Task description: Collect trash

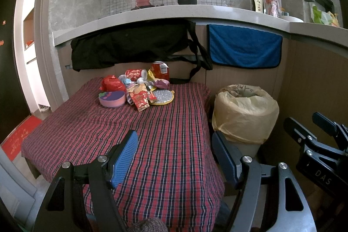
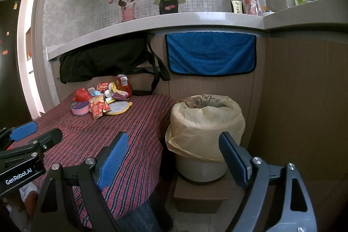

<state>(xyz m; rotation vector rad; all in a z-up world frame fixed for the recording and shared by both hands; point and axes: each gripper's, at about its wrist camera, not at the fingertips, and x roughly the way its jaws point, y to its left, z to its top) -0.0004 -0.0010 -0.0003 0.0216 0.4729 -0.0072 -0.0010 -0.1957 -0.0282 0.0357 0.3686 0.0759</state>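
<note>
A pile of trash (image 1: 139, 88) lies at the far end of the plaid-covered table (image 1: 152, 145): red wrappers, a red packet (image 1: 141, 97), a pink round box (image 1: 112, 99), a lying can (image 1: 136, 74) and an upright red can (image 1: 160, 70). The pile also shows in the right wrist view (image 2: 102, 99). A bin lined with a yellowish bag (image 1: 245, 114) stands right of the table, seen too in the right wrist view (image 2: 205, 127). My left gripper (image 1: 174, 147) is open and empty above the table's near part. My right gripper (image 2: 171, 153) is open and empty, near the table's right edge and the bin.
A black bag (image 1: 130, 45) and a blue towel (image 1: 244, 47) hang under the counter ledge (image 1: 174, 12) behind the table. Bottles (image 2: 250, 1) stand on the ledge. The bin rests on a low brown box (image 2: 200, 195). A wooden panel wall (image 2: 304, 90) is on the right.
</note>
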